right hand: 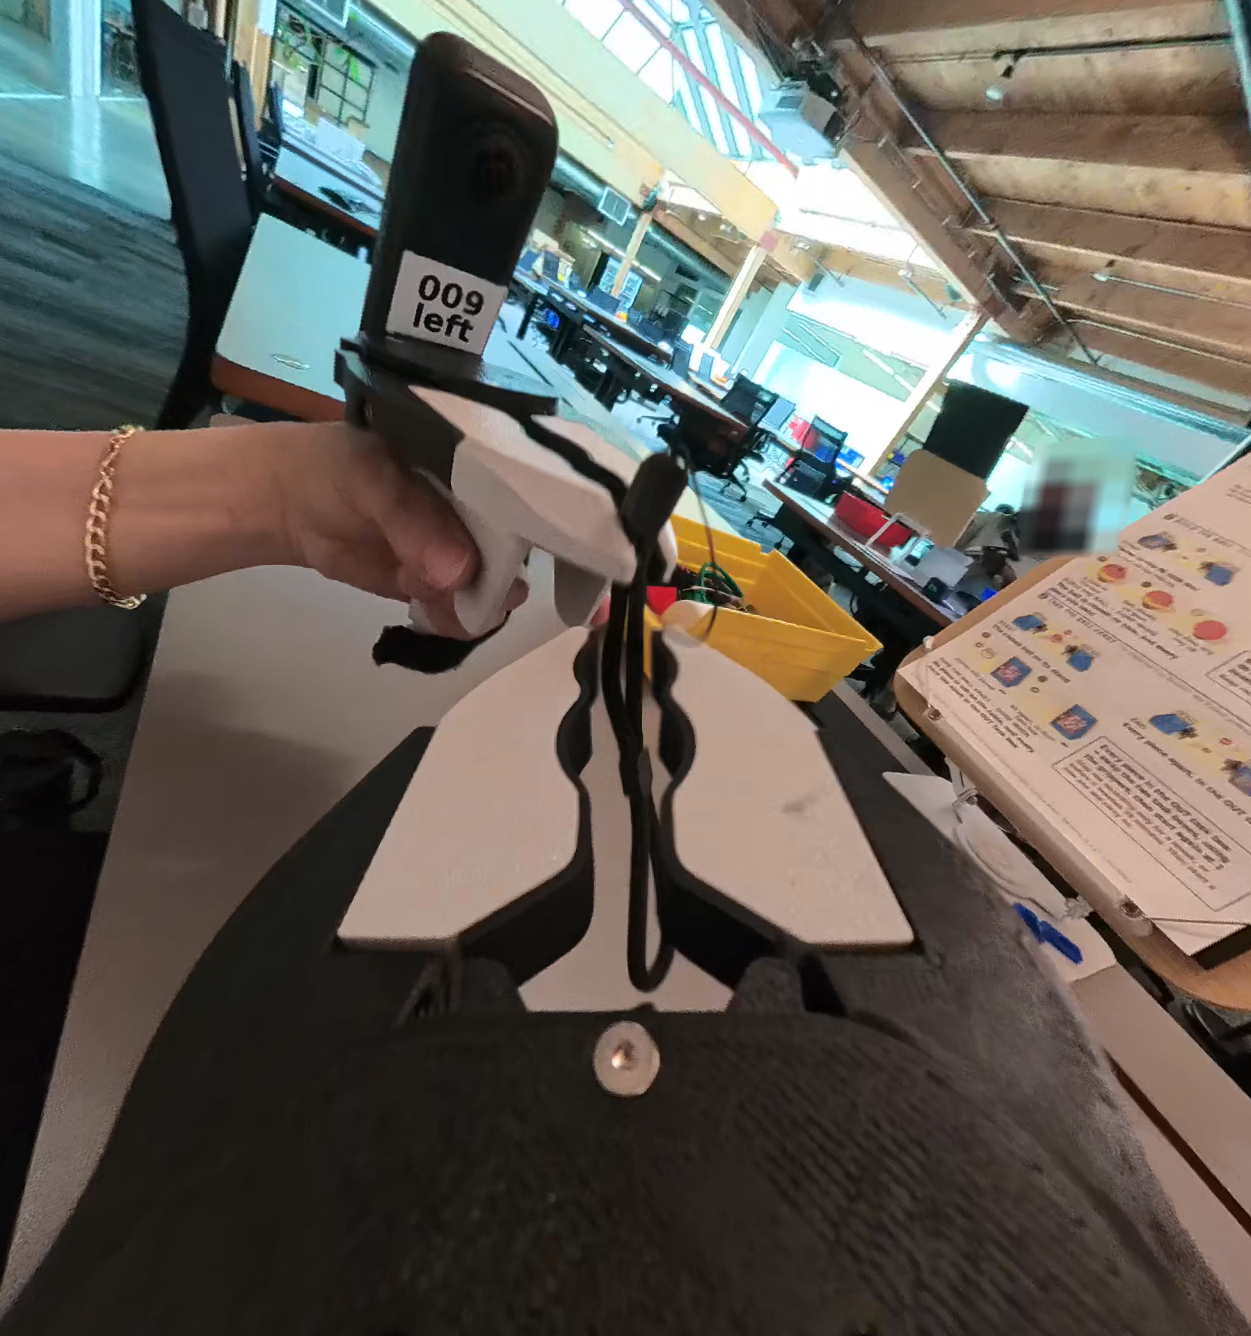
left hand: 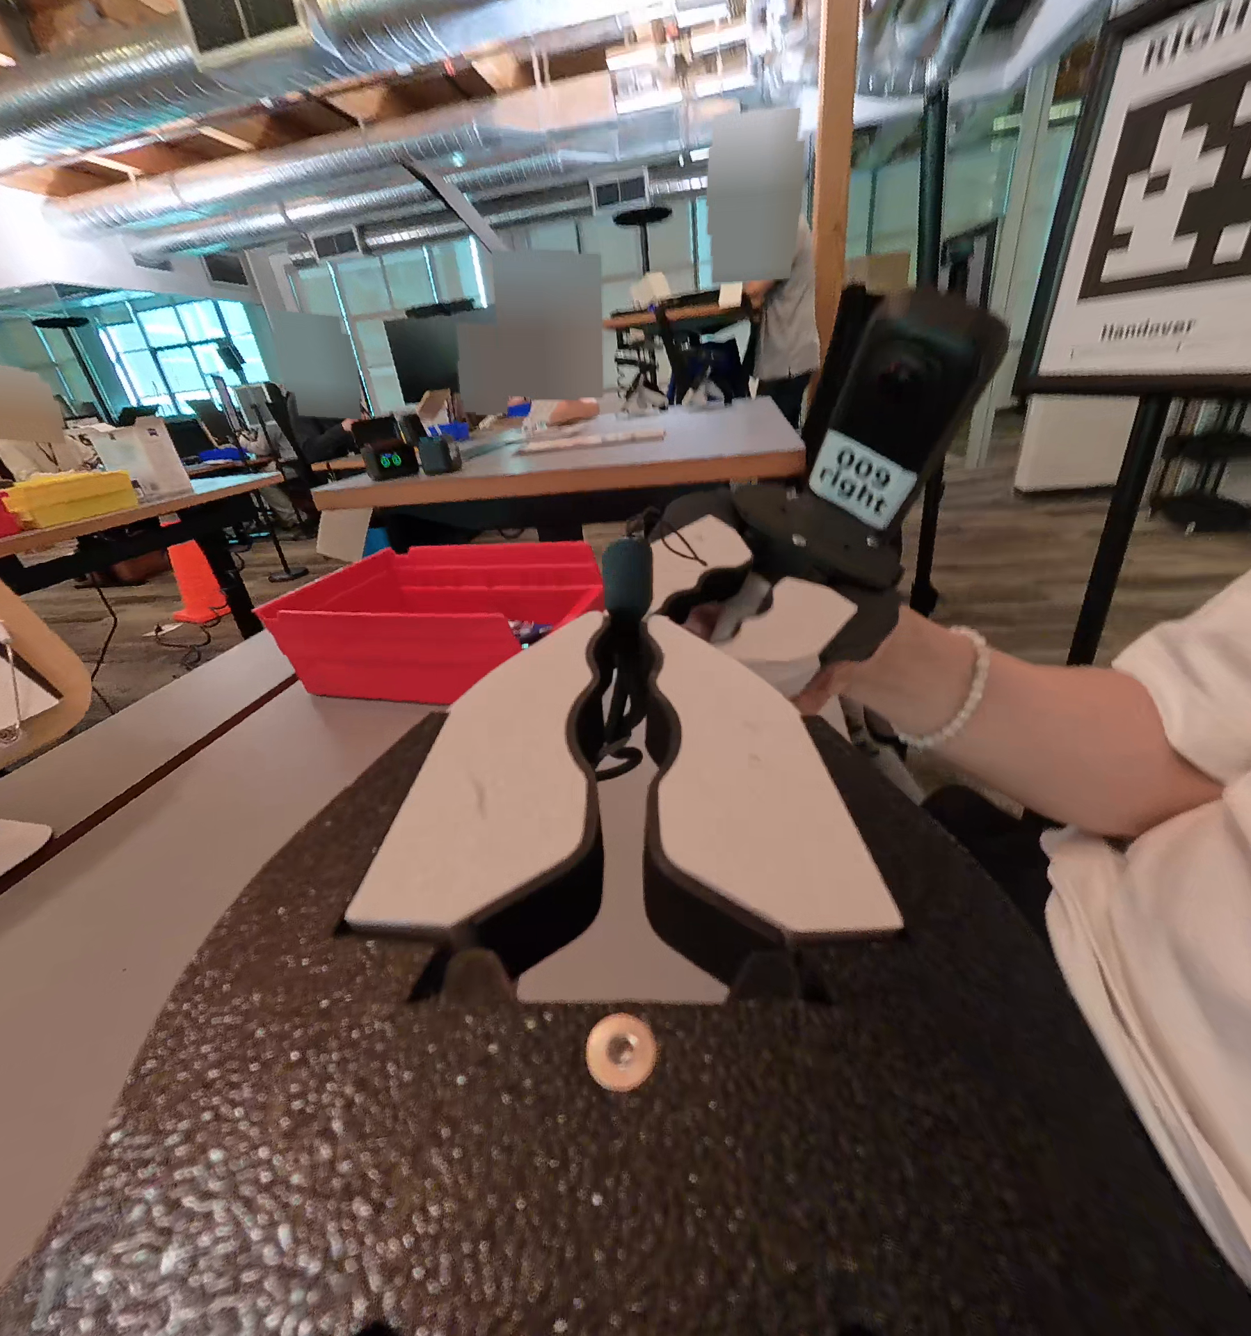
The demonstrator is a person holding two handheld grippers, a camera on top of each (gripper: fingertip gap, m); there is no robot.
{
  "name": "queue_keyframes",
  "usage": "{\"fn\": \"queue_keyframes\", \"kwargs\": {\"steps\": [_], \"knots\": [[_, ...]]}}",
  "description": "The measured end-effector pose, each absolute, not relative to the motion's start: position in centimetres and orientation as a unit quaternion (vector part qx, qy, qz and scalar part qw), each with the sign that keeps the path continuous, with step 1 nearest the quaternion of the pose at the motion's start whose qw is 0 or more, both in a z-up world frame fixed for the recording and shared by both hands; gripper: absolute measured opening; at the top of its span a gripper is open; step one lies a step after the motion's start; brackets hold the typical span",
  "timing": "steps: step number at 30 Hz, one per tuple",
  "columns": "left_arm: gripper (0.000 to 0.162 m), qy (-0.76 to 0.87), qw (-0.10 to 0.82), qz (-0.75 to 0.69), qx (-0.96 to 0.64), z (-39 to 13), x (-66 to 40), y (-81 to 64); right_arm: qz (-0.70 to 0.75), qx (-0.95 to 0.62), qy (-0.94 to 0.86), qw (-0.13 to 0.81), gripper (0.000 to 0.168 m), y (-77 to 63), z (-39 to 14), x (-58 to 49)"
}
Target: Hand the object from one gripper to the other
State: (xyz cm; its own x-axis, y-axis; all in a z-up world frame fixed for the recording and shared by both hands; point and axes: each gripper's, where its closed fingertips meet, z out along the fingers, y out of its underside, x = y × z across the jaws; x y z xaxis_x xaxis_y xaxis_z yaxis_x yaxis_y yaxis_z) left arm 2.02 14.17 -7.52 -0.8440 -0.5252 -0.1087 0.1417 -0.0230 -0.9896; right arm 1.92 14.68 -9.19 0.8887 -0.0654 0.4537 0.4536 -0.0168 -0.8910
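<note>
Two tongs meet over the table (left hand: 174,831) with one object between them: a black cord (left hand: 619,694) ending in a dark capsule (left hand: 626,575). My left tongs (left hand: 622,629) are clamped on the cord just below the capsule, the tips nearly together, which I judge keeps it steady for the handover. My right tongs (right hand: 628,643) face them, with the cord running down the narrow gap between the fingers. I cannot tell whether they are gripping it yet.

The table is pale and plain. A red bin (left hand: 427,636) sits beyond the left tongs, and a yellow bin (right hand: 789,636) and a printed instruction sheet (right hand: 1114,723) sit beyond the right. The room is an open workshop with rows of desks and exposed ducts.
</note>
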Motion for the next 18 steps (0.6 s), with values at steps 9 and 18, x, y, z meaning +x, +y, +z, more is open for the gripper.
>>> {"fn": "queue_keyframes", "kwargs": {"steps": [9, 18], "knots": [[0.005, 0.615, 0.227, -0.742, -0.142, -5.2, 1.0, 15.2, -0.168, -0.697, -0.126, 0.686, 0.021, 14.0, -9.8, 2.6], [0.005, 0.608, 0.226, -0.746, -0.151, -4.9, 1.1, 15.1, -0.172, -0.701, -0.129, 0.680, 0.005, 15.1, -10.2, 2.3]]}}
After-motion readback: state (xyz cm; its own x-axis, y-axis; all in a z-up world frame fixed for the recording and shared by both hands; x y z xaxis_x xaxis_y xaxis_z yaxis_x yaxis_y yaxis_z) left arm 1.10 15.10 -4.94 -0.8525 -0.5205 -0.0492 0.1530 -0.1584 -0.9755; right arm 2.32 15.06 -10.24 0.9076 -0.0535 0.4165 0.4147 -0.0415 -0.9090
